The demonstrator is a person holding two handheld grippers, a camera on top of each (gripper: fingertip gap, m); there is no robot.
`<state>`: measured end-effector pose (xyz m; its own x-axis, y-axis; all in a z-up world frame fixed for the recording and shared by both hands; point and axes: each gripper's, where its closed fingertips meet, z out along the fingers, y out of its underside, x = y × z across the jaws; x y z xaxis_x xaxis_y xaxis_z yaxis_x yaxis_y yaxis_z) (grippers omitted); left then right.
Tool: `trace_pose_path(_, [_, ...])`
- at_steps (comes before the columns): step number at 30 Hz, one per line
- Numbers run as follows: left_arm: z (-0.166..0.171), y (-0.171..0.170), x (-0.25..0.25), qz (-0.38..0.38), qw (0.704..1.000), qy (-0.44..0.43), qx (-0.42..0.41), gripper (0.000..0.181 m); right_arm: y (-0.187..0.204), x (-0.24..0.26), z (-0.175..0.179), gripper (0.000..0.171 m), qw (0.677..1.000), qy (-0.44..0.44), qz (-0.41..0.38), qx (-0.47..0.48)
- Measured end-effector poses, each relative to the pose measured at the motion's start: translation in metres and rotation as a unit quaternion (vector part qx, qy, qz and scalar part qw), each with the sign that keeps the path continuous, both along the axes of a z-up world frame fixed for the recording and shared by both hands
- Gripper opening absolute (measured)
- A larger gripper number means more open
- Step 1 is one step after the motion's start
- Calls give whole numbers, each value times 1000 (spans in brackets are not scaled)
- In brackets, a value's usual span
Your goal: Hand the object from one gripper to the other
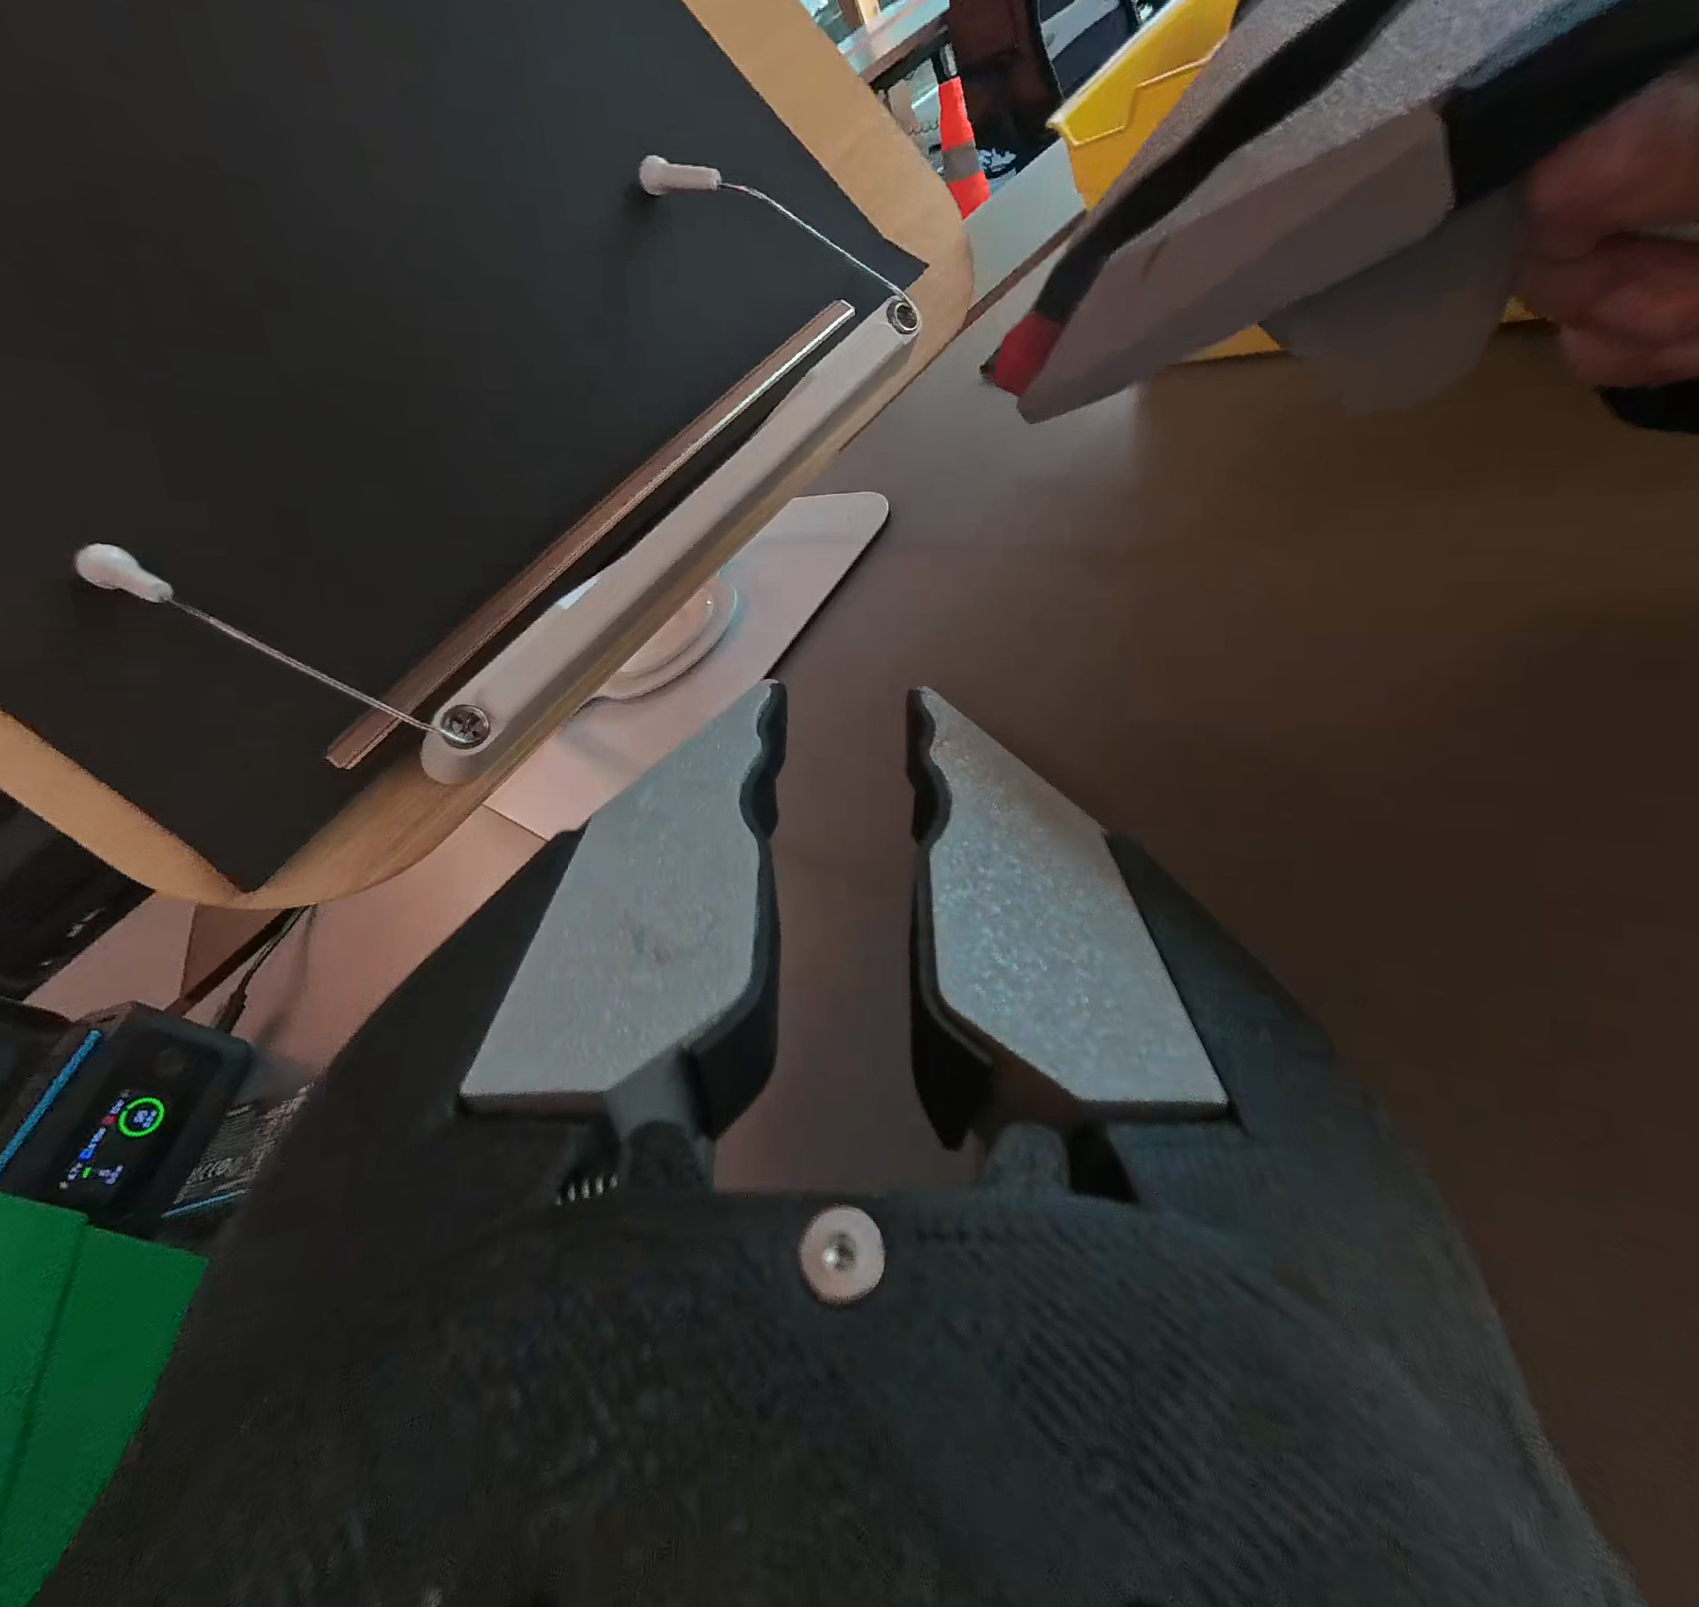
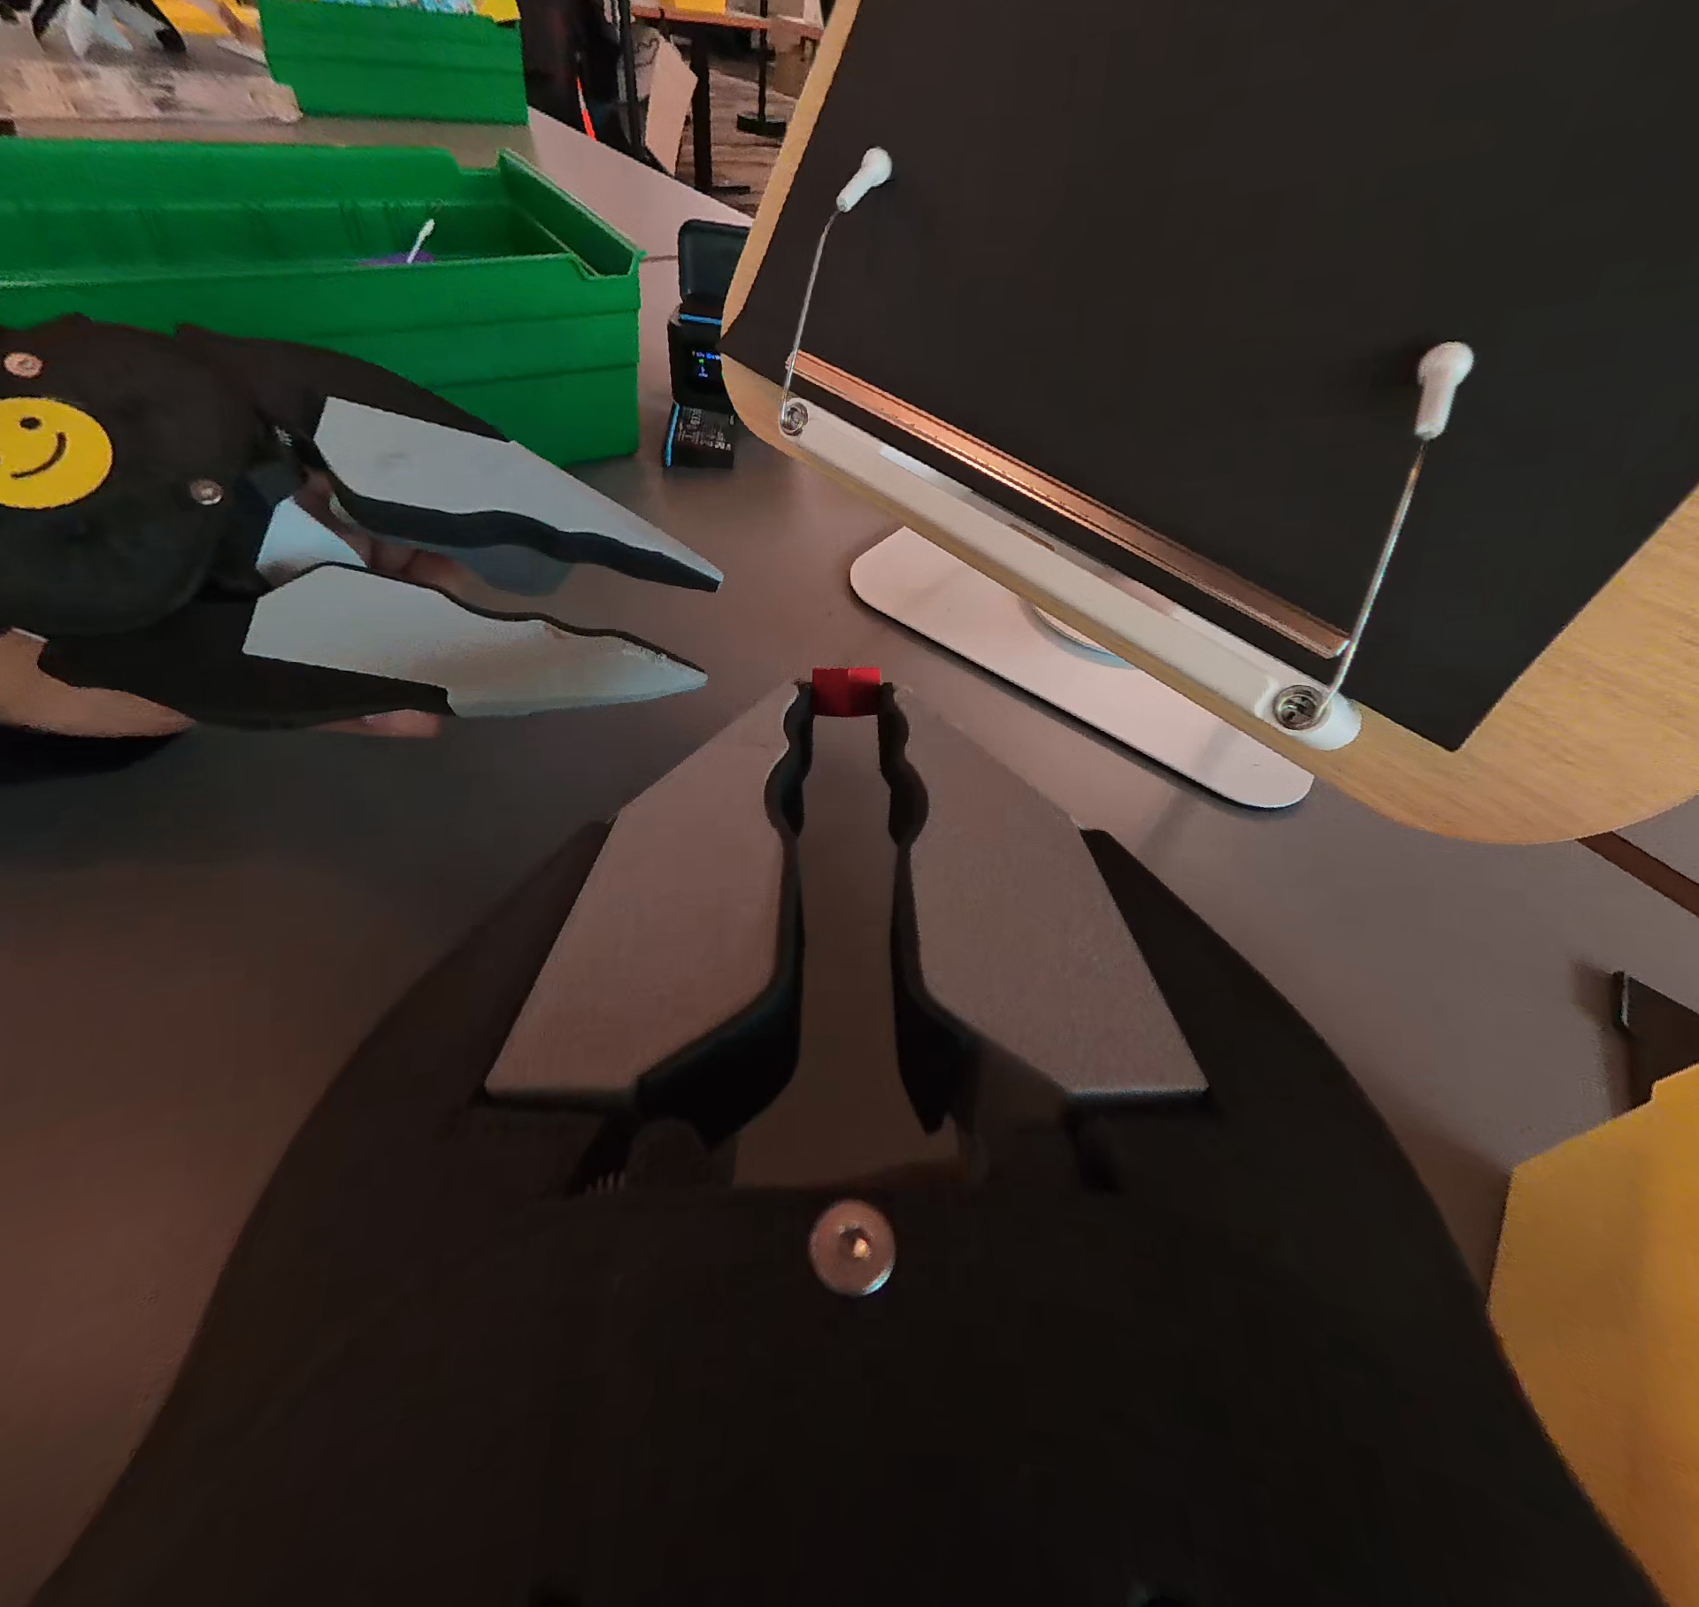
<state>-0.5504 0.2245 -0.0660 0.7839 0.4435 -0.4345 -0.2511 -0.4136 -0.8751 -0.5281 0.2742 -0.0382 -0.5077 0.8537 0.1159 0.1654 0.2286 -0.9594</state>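
Note:
A small red block (image 2: 846, 692) is pinched between the tips of my right gripper (image 2: 846, 700), held above the dark table. In the left wrist view the right gripper (image 1: 1020, 368) comes in from the upper right with the red block (image 1: 1025, 352) at its tip. My left gripper (image 1: 846, 708) is open and empty, its fingers apart over the table. In the right wrist view the left gripper (image 2: 703, 630) comes in from the left, open, its tips a short way left of the block and apart from it.
A book stand (image 2: 1195, 294) with a black board on a white base (image 2: 938, 593) stands just beyond both grippers. Green bins (image 2: 368, 276) and a small black device (image 2: 703, 386) sit at the left. A yellow bin (image 1: 1149, 83) is at the right. The tips of one gripper are about 7 centimetres away from the tips of the other.

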Motion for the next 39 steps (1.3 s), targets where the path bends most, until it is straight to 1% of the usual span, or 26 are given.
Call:
trace_pose_path(12, [2,-1,-1,1,1000,1,7,22,-4,-1,-5,11,998,16,-8,56])
trace_pose_path(18, [2,0,-1,0,1000,1,7,21,-2,-3,-12,11,989,36,-28,143])
trace_pose_path(23, [2,0,0,-1,1000,4,3,21,-7,-2,-23,11,980,25,-25,195])
trace_pose_path(33, [1,1,0,-4,1000,2,2,19,-10,-2,-34,11,978,3,-13,207])
trace_pose_path(39, [1,1,0,-5,1000,1,2,19,-12,-2,-41,11,971,-1,-11,237])
